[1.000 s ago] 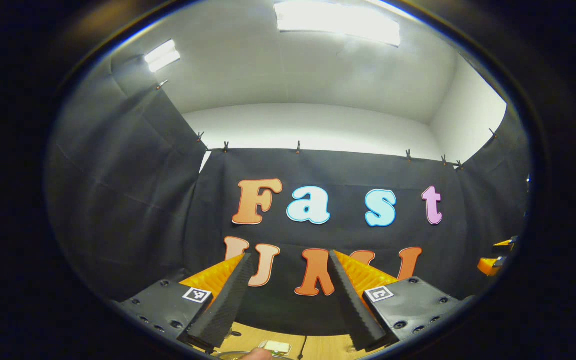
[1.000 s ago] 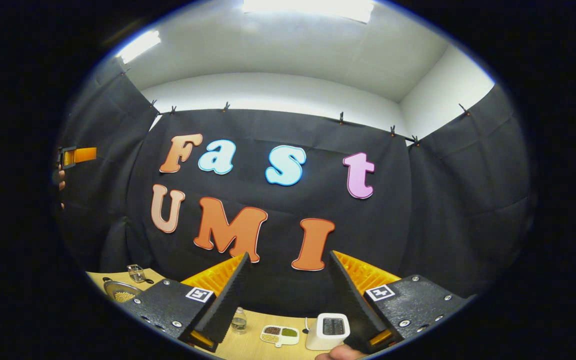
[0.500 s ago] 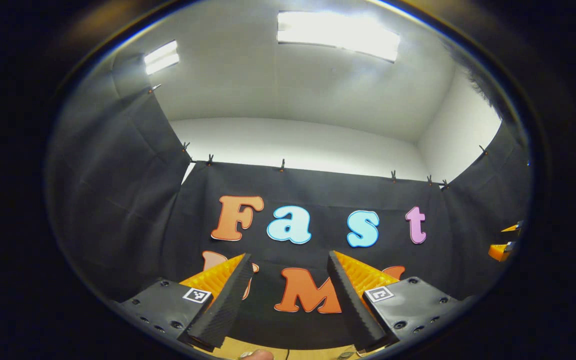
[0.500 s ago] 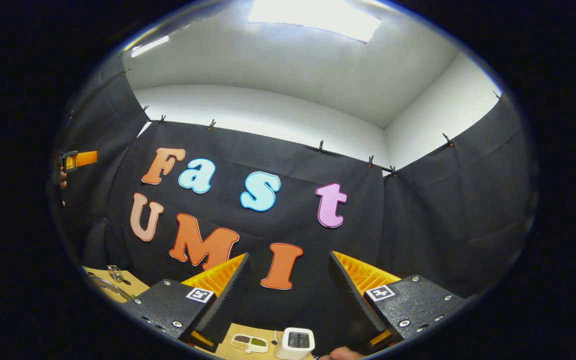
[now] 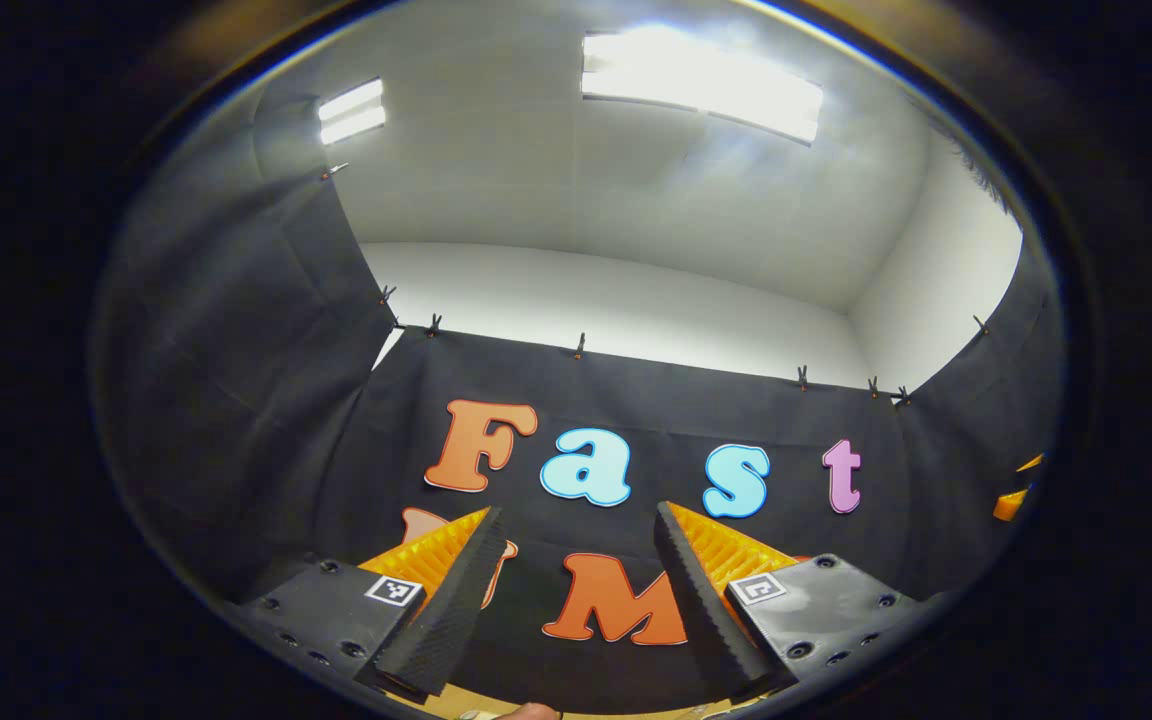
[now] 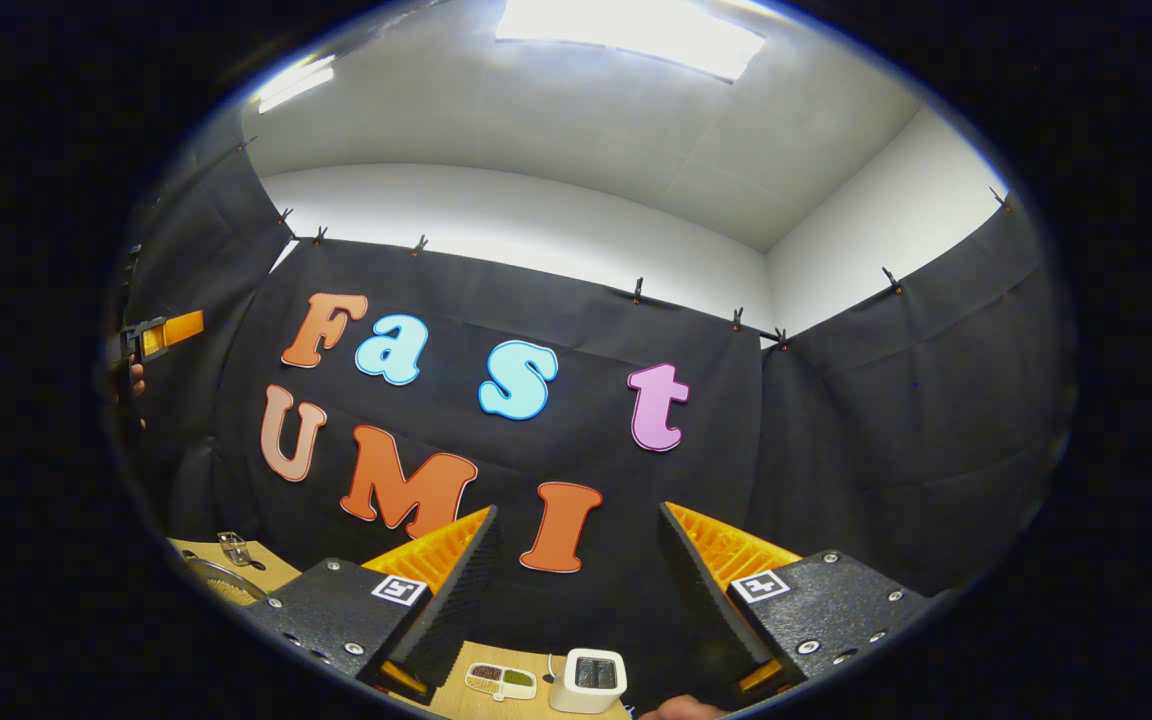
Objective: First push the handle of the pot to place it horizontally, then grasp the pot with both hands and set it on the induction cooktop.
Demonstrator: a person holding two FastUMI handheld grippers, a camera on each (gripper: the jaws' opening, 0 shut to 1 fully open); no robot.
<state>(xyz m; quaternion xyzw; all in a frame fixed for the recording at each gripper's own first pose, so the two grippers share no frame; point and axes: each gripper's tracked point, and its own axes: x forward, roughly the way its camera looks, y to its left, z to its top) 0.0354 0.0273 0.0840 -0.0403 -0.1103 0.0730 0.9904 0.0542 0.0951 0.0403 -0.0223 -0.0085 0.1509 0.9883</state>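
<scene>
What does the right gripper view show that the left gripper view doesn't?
Right gripper view: a white appliance, a divided dish and a strainer on the table, plus the left tongs at its far left. Left gripper view: the right tongs at its far right edge. Both: their own open, empty tongs, the black cloth wall and lit ceiling panels.

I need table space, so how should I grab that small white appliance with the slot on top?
Probably pinch the white appliance across its two flat side walls, coming down from above with the open right gripper: it stands upright and boxy.
</scene>
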